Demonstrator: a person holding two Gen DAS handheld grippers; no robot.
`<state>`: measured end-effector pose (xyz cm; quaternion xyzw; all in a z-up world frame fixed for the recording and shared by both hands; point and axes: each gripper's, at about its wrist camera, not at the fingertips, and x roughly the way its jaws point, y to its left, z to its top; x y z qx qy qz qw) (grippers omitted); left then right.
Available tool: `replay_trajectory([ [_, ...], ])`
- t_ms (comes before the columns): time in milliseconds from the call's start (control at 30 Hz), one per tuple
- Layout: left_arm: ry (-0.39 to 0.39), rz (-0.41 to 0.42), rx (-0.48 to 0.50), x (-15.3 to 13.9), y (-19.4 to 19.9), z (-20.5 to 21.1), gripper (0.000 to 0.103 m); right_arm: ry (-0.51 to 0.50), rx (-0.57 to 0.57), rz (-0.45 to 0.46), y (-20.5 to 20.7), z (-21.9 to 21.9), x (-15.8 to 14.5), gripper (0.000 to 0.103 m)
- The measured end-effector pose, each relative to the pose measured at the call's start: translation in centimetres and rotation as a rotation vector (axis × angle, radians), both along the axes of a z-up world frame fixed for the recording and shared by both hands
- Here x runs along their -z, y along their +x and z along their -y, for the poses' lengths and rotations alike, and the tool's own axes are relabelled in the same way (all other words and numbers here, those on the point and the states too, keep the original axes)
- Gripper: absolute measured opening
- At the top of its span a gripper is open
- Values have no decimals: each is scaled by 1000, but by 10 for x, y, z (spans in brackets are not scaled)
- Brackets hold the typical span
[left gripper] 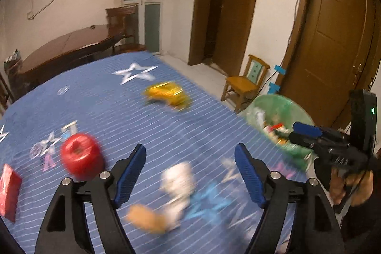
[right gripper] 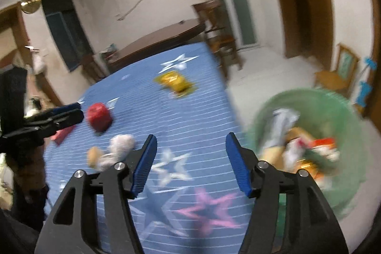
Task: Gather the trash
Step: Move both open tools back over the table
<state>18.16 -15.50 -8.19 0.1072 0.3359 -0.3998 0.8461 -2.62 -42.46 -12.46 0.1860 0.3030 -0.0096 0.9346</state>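
A blue striped cloth with stars [left gripper: 114, 101] [right gripper: 190, 116] carries trash. A crumpled white paper wad [left gripper: 178, 179] [right gripper: 121, 143] lies with a tan piece [left gripper: 145, 218] [right gripper: 94, 155] beside it. My left gripper [left gripper: 190, 173] is open just above the wad. A red spool [left gripper: 82, 157] [right gripper: 98, 116], a red packet [left gripper: 8, 191] and a yellow snack bag [left gripper: 167, 93] [right gripper: 175, 81] lie further off. My right gripper [right gripper: 191, 162] is open and empty, over the cloth's right edge, next to the green-lined bin [left gripper: 278, 120] [right gripper: 316, 146]. The right gripper also shows in the left wrist view [left gripper: 304, 132].
The bin holds several wrappers and stands on the floor right of the table. A small wooden chair [left gripper: 245, 82] [right gripper: 338, 73] stands beyond it. A dark wooden table [left gripper: 66, 49] and another chair stand behind. Brown doors line the right wall.
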Motion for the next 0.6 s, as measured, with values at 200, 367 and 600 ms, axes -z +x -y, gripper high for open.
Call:
replay_trajectory([
  [200, 12, -53, -43, 42, 15, -79, 77, 92, -144, -62, 40, -65, 15, 65],
  [367, 36, -32, -15, 66, 2, -79, 77, 139, -183, -103, 73, -92, 25, 66],
  [600, 48, -96, -28, 85, 13, -71, 59, 185, -203, -180, 111, -103, 46, 64],
])
